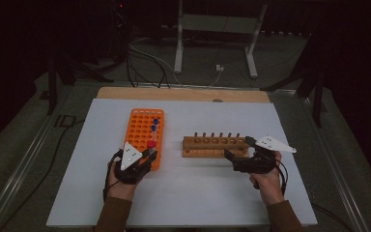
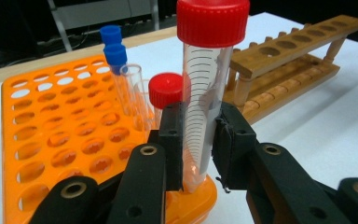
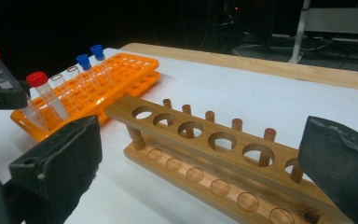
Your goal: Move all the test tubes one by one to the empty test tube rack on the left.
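Red-capped clear tube (image 2: 205, 93) clamped in left tongs (image 2: 200, 154).

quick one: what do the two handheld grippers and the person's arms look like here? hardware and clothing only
Both the left gripper and the right gripper are black, each topped by a white-grey three-cornered plate with small dots. The jaws are black links with brass-ringed pivot holes and blocky black pads; the right gripper's pads look rough-edged. A dark cable trails from the right gripper. Brown sleeves cover both forearms.

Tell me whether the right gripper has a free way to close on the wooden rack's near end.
Probably yes: the right gripper is open, its jaws either side of the wooden rack, with nothing between.
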A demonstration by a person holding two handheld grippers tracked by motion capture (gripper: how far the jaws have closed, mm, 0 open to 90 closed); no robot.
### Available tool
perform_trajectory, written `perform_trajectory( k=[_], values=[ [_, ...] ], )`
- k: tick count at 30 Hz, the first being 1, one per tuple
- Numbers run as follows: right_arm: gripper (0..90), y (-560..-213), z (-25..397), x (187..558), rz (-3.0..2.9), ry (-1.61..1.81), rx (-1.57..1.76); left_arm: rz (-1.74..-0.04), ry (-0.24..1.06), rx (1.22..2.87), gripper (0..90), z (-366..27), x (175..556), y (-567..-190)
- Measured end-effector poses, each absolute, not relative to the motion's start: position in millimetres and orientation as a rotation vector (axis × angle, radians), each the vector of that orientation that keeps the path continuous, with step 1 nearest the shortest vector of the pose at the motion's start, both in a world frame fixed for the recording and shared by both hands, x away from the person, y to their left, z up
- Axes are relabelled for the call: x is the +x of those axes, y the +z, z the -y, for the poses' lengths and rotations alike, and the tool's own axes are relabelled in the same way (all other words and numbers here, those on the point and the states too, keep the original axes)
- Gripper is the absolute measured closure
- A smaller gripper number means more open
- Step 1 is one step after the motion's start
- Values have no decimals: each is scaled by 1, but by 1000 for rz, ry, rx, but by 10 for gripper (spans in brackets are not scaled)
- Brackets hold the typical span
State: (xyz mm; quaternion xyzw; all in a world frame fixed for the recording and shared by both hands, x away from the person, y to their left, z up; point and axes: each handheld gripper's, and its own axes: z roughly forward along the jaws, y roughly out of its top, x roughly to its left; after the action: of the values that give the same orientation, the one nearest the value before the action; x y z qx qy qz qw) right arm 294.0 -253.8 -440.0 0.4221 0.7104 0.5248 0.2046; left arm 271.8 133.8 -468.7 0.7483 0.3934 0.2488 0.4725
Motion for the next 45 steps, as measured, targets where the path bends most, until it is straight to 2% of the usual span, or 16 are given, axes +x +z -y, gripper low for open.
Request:
perform_trajectory(
  k=[24, 36, 45],
  values=[
    [1, -441, 255, 293, -1984, 1458, 1179, -1031, 591, 1978, 752, -126, 281, -489],
    [1, -443, 256, 290, -1984, 1455, 1179, -1045, 552, 1986, 748, -128, 284, -492],
    [1, -443, 259, 286, -1974, 1451, 1168, -1052, 515, 1941, 565, -134, 280, -484]
  ],
)
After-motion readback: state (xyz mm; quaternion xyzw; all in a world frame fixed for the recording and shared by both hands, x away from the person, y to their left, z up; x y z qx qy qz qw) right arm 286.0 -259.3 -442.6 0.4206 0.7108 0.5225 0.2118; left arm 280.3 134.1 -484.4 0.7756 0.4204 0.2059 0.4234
